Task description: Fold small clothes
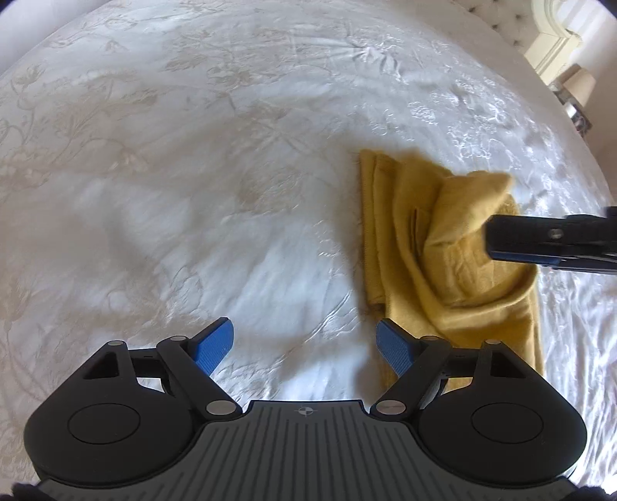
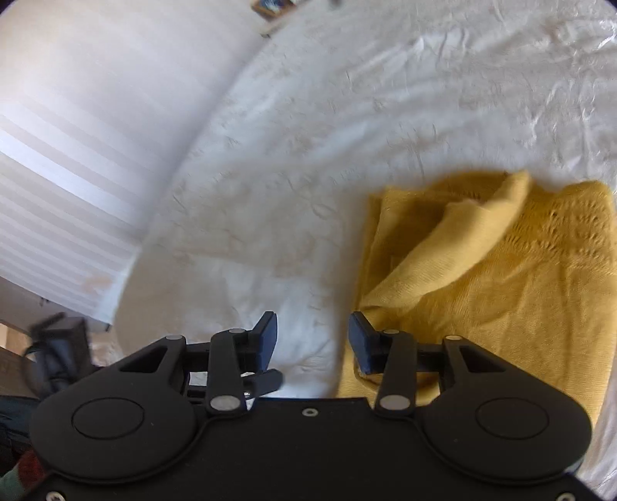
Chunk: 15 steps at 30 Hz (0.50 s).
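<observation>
A yellow knit garment (image 1: 455,262) lies partly folded on the white bedspread (image 1: 193,192), with one flap standing up in a loose peak. My left gripper (image 1: 304,343) hangs open over bare bedspread just left of the garment's near corner, its blue pads (image 1: 216,341) holding nothing. My right gripper (image 2: 312,339) is open and empty, its right finger over the garment's (image 2: 482,289) left edge. In the left wrist view the right gripper (image 1: 491,241) reaches in from the right, beside the raised flap.
The embroidered bedspread stretches wide to the left and far side of the garment. A padded headboard (image 1: 509,19) and a lamp (image 1: 576,86) stand at the far right. A pale striped surface (image 2: 77,154) and a dark object (image 2: 58,347) lie past the bed's edge.
</observation>
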Motion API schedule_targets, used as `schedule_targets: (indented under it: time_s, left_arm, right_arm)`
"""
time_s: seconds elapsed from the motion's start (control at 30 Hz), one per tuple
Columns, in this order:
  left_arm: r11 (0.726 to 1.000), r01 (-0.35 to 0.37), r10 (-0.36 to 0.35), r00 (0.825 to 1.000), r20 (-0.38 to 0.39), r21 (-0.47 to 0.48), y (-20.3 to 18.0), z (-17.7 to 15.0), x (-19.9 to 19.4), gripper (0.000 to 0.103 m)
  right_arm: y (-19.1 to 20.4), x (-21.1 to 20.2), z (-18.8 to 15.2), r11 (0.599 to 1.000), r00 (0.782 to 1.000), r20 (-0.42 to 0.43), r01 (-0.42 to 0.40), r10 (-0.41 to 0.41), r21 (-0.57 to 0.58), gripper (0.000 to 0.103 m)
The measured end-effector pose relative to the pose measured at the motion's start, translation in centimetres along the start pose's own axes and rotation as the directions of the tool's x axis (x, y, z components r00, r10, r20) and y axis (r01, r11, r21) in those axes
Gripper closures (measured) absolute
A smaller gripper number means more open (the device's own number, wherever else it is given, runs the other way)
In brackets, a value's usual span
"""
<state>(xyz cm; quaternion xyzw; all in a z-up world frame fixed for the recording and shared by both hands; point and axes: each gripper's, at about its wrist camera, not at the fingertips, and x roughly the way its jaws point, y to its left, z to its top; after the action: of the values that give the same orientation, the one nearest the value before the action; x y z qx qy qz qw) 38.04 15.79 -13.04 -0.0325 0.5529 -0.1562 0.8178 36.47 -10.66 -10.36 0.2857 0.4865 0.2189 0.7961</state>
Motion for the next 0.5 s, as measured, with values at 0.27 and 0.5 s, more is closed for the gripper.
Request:
schedule_targets:
  time_s: [0.27,0.5]
  left_arm:
    - [0.999,0.051,-0.051,0.999,0.008,0.016,-1.6,2.0,0.4,0.022]
    - [0.997,0.079,-0.078,0.997,-0.013,0.022,-2.5,2.9,0.7,0.022]
  right_arm:
    - [-0.5,-3.3,-3.4,0.963,0.970,0.081,0.238,-0.229,-0.126,0.047]
    - [-0.7,-2.6,-5.9,0.924,0.949,0.071,0.316,-0.308,-0.216,0.032]
